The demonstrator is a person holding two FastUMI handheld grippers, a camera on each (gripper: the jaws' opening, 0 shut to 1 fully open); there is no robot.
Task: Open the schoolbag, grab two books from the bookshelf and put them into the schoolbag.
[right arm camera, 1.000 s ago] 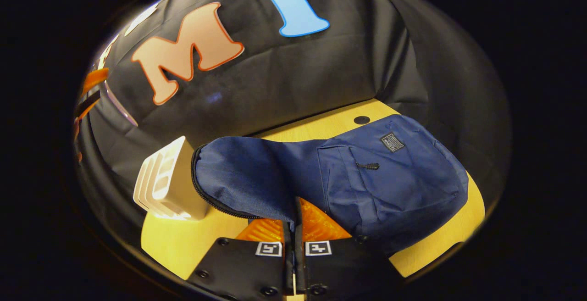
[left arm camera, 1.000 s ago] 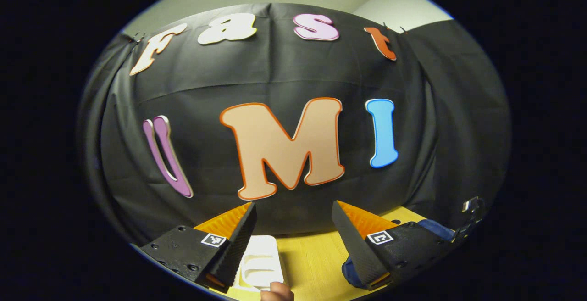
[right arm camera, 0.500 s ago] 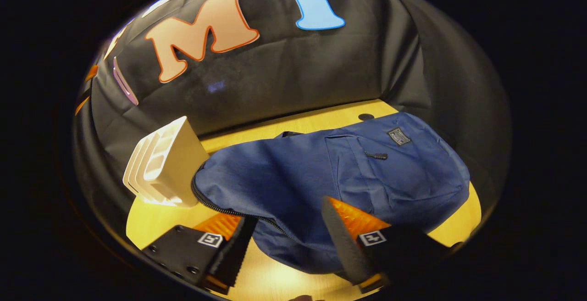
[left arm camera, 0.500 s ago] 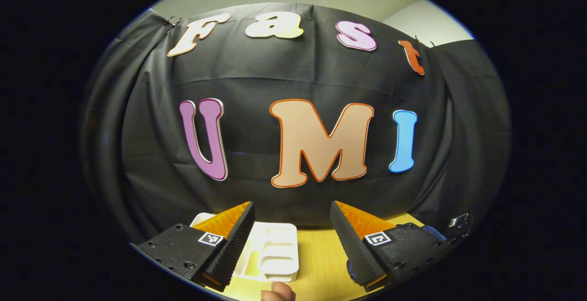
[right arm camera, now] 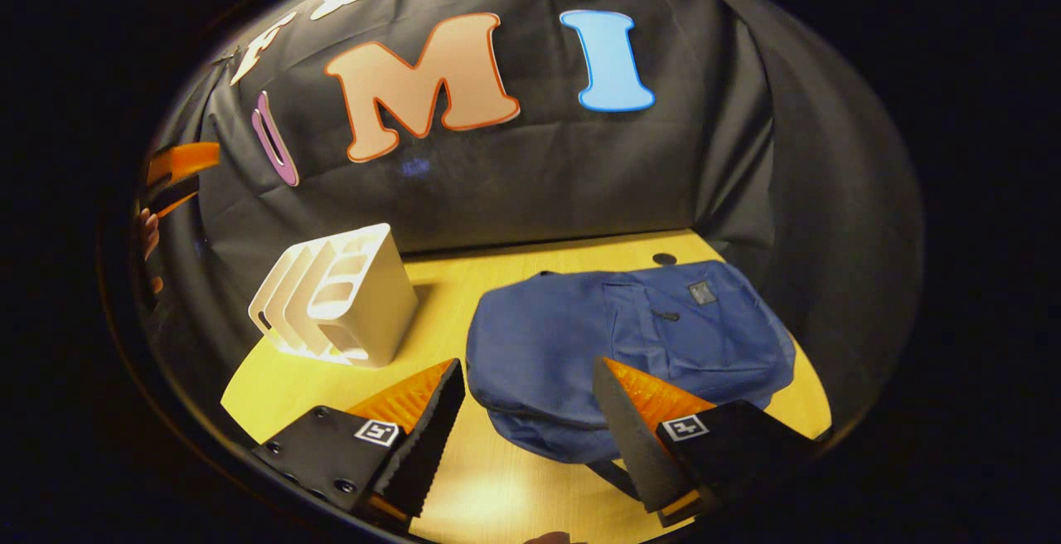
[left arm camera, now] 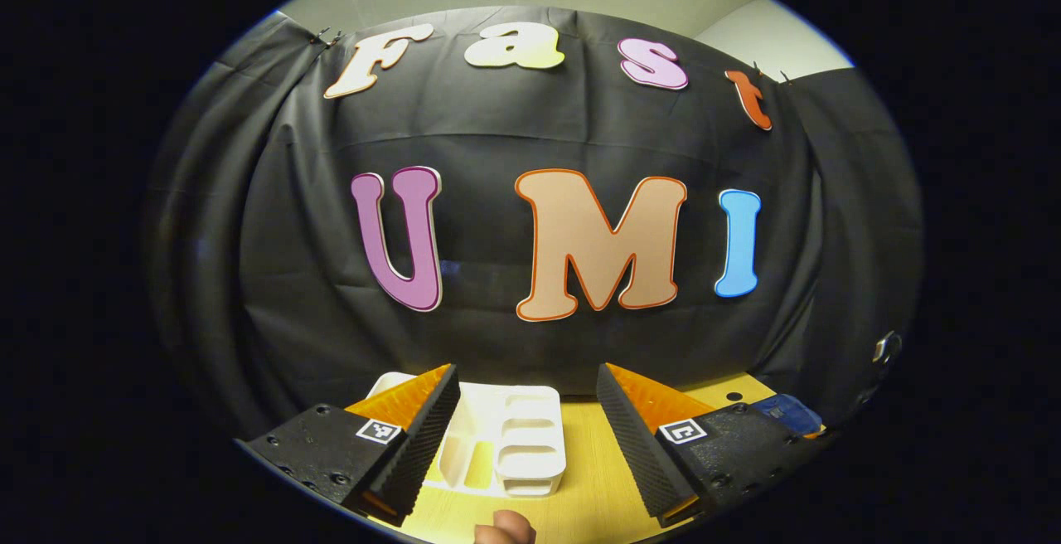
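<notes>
The dark blue schoolbag (right arm camera: 630, 353) lies flat on the yellow table, its front pocket facing up. My right gripper (right arm camera: 527, 370) hovers open above the bag's near end, with nothing between its fingers. A white slotted bookshelf (right arm camera: 340, 299) stands to the left of the bag, and the slots I can see are empty. My left gripper (left arm camera: 527, 378) is open and held high over the bookshelf (left arm camera: 506, 444), facing the booth wall. A corner of the schoolbag (left arm camera: 783, 413) peeks past its right finger. The left gripper (right arm camera: 178, 164), held by a hand, appears at the far left edge of the right gripper view.
The yellow table (right arm camera: 464, 270) ends at the black cloth wall behind. A small round black hole (right arm camera: 663, 259) sits in the table behind the bag. A fingertip (left arm camera: 504, 527) shows at the bottom edge of the left gripper view.
My right gripper went from shut on the bag's flap to open and drew back and up. The flap dropped flat. My left gripper swung so the bookshelf sits more centrally below it.
</notes>
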